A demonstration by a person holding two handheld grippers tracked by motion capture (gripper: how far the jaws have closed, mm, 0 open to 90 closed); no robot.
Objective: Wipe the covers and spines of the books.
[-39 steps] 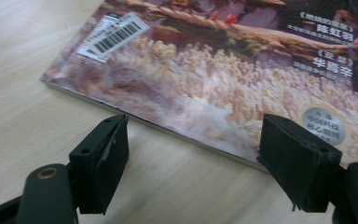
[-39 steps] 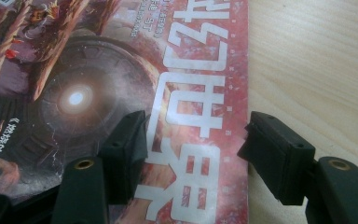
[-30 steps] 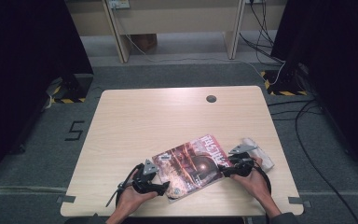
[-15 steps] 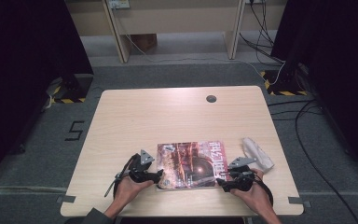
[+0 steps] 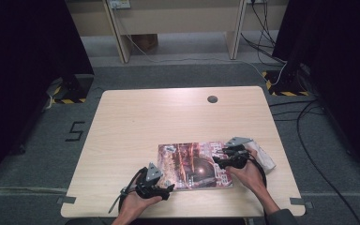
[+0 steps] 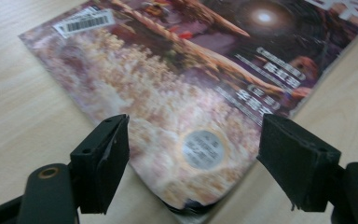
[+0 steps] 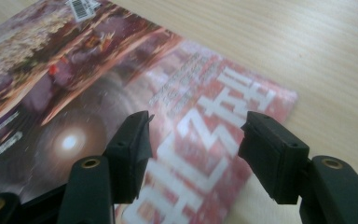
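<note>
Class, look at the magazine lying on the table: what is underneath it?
The magazine lies flat on the wooden table, whose bare top shows around it. Anything directly beneath stays hidden by the cover. A white object lies beside its right edge, not under it.

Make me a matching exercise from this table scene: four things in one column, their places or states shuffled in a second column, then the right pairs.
Things:
1. magazine
2. left gripper
3. right gripper
4. round hole

Places or states:
A. in the tabletop near the far edge
B. lying flat on the table's near half
C. open, at the magazine's near left corner
D. open, over the magazine's right part with the large white lettering

Pairs: 1-B, 2-C, 3-D, 4-A
</note>
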